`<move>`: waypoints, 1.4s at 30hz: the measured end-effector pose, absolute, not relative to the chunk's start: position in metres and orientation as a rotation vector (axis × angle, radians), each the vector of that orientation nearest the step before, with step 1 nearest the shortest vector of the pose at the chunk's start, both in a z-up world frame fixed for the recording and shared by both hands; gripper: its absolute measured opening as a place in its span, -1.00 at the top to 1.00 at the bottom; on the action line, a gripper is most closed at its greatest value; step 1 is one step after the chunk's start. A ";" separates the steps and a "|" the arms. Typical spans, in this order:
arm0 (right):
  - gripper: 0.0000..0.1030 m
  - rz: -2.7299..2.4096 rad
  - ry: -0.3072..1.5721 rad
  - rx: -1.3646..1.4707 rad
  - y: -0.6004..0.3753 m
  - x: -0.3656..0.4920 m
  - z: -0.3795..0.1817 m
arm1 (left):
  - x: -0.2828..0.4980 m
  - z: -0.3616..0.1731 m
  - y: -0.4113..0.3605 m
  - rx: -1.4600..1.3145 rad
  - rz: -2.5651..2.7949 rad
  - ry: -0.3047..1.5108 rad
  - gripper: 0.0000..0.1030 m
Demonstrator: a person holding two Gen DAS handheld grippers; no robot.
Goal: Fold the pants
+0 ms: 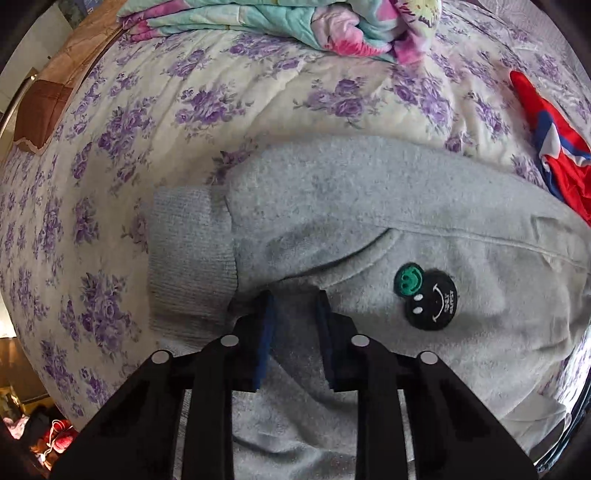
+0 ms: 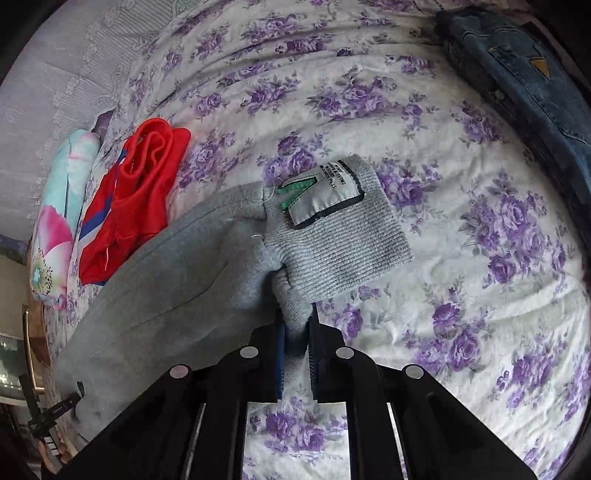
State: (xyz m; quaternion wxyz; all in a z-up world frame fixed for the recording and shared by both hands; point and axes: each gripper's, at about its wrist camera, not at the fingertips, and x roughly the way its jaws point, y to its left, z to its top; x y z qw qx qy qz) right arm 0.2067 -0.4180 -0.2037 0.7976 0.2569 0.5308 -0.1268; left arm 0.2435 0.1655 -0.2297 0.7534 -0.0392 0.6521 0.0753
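Grey fleece pants (image 1: 388, 206) lie across a floral bedsheet (image 1: 155, 110), with a ribbed cuff (image 1: 188, 251) at the left and a black and green smiley patch (image 1: 428, 293). My left gripper (image 1: 295, 295) is shut on a fold of the grey fabric just below the cuff. In the right wrist view my right gripper (image 2: 295, 314) is shut on the pants (image 2: 166, 280) at the ribbed waistband (image 2: 347, 240), which shows a sewn label (image 2: 325, 195). The pants stretch away to the left.
A red and blue garment (image 1: 554, 147) lies at the right, and it also shows in the right wrist view (image 2: 140, 195). A pastel quilt (image 1: 295, 26) is bunched at the far side. Blue jeans (image 2: 524, 85) lie at the upper right.
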 end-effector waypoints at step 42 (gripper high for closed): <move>-0.24 0.632 1.107 -0.165 -0.112 0.266 -0.115 | 0.297 -0.190 0.175 0.204 -0.361 1.407 0.79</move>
